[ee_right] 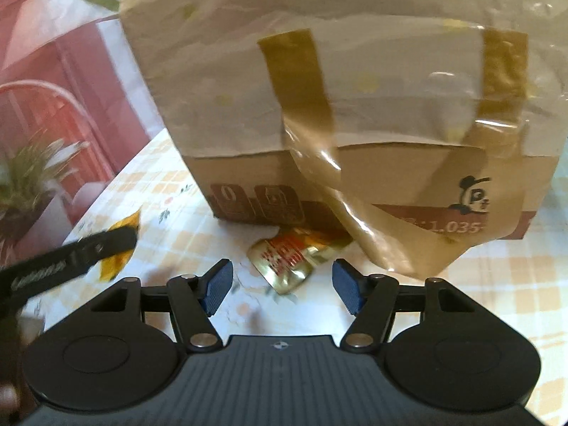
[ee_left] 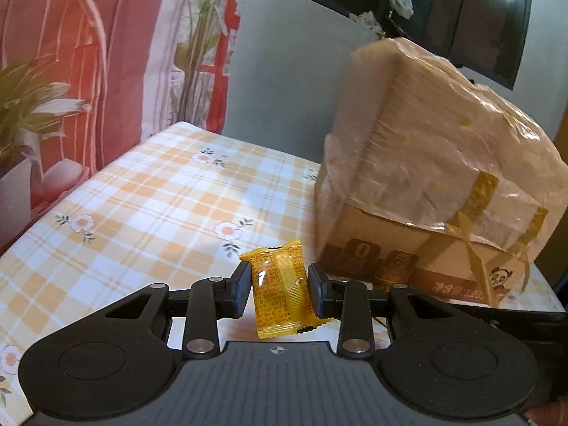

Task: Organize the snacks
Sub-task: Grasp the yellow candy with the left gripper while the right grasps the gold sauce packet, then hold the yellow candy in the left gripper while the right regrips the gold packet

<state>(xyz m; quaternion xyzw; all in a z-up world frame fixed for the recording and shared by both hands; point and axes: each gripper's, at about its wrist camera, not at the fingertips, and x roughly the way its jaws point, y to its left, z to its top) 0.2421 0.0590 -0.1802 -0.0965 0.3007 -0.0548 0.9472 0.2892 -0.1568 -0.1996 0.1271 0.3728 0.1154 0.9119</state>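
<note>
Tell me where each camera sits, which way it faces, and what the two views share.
Left wrist: on the left hand-held gripper, looking along its fingers, shut on a yellow snack packet above the checked tablecloth.
Right wrist: on the right hand-held gripper, open, facing a gold snack packet.
Shared: the plastic-wrapped cardboard box, tablecloth, yellow packet.
</note>
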